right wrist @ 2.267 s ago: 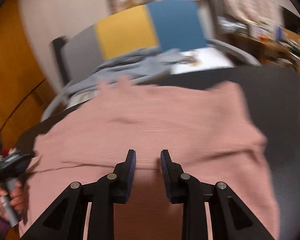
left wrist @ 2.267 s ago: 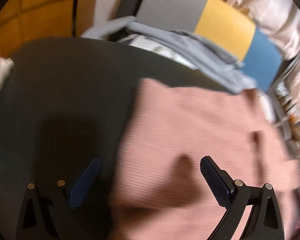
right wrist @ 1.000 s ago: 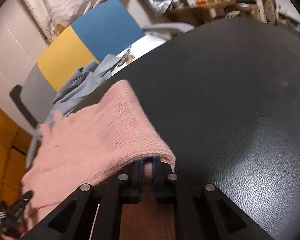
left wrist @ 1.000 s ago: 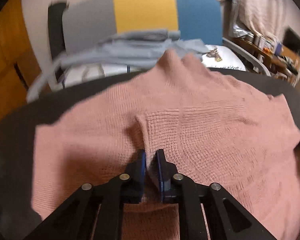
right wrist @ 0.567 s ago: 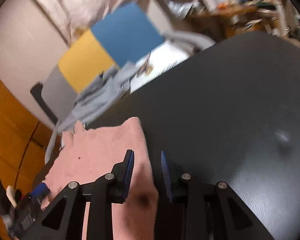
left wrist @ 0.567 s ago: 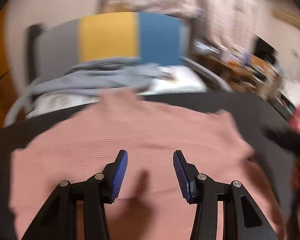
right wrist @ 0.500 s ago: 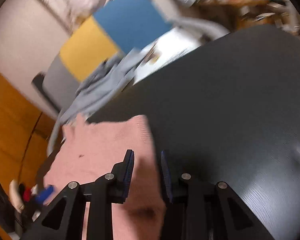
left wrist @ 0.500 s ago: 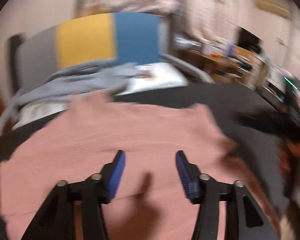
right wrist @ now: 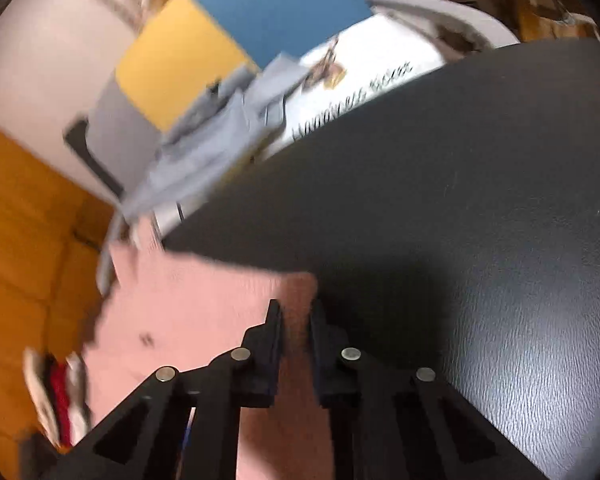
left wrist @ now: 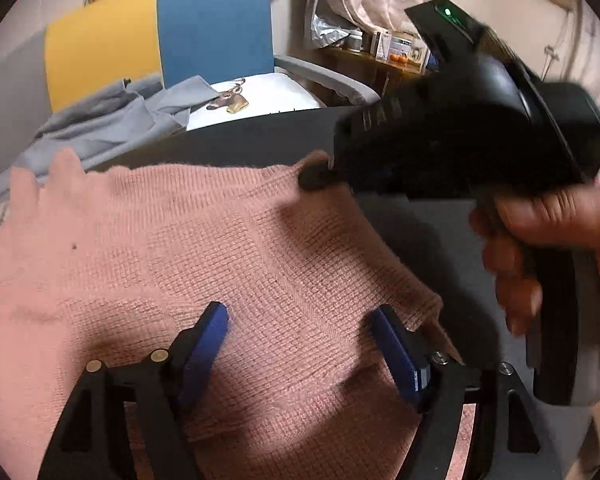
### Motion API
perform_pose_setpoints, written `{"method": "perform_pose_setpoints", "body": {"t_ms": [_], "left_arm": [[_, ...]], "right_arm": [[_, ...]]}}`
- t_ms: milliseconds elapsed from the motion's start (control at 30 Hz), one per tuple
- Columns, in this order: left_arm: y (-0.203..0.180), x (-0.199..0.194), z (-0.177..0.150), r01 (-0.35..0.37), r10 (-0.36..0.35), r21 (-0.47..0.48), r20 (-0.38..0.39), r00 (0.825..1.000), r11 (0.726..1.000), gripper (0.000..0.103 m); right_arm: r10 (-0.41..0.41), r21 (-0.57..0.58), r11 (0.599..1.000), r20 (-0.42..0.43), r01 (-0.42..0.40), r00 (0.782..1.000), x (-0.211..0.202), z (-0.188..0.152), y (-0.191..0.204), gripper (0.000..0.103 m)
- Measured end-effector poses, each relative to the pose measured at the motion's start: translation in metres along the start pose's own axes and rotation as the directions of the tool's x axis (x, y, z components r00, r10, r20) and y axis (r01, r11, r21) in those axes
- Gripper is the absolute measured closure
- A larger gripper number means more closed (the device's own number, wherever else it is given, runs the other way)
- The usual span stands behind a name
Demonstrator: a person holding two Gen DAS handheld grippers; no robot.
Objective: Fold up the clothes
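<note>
A pink knit sweater [left wrist: 188, 264] lies spread on the black table [left wrist: 428, 240]. My left gripper [left wrist: 300, 340] is open just above the sweater's near right part, empty. In the left wrist view my right gripper [left wrist: 316, 178], held by a hand, reaches to the sweater's far right corner. In the blurred right wrist view the right gripper [right wrist: 296, 320] has its jaws slightly apart, straddling the sweater [right wrist: 188, 320] at its far right corner; no grip shows.
A chair [left wrist: 160, 36] with grey, yellow and blue back stands behind the table, with grey clothes [left wrist: 108, 120] and a white printed garment [left wrist: 260, 92] on it. A cluttered shelf [left wrist: 396, 48] stands at the back right. An orange wood wall [right wrist: 24, 220] is at the left.
Both grippers let go of the sweater about a second ago. The left one has opened wide and swung right. The right one has moved to the sweater's far right corner.
</note>
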State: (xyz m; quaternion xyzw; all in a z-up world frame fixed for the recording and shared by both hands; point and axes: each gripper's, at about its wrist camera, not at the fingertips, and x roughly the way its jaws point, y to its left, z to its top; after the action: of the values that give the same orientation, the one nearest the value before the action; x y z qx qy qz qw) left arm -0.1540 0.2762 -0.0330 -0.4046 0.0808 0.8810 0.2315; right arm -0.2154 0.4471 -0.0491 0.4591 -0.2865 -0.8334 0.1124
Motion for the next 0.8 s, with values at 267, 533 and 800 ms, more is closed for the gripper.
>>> {"method": "perform_pose_setpoints", "body": {"t_ms": [267,533,800], "left_arm": [[-0.002,0.014,-0.006,-0.014,0.014,0.011,-0.037,0.999,1.000,0.025],[0.022,-0.009,-0.003,0.097,-0.100,-0.075,-0.044,0.994,0.992,0.022],[0.134,-0.060,-0.020,-0.144,0.149,-0.217,0.004,0.989,0.965,0.022]], "right_arm": [[-0.090,0.032,0.996,0.074,0.087,0.993,0.006,-0.002,-0.007,0.092],[-0.140,-0.070,0.985,0.234,0.160,0.962,-0.076,-0.041,0.015,0.082],[-0.197,-0.261,0.940,0.109,0.219,0.974,-0.052,-0.097,0.040,0.082]]}}
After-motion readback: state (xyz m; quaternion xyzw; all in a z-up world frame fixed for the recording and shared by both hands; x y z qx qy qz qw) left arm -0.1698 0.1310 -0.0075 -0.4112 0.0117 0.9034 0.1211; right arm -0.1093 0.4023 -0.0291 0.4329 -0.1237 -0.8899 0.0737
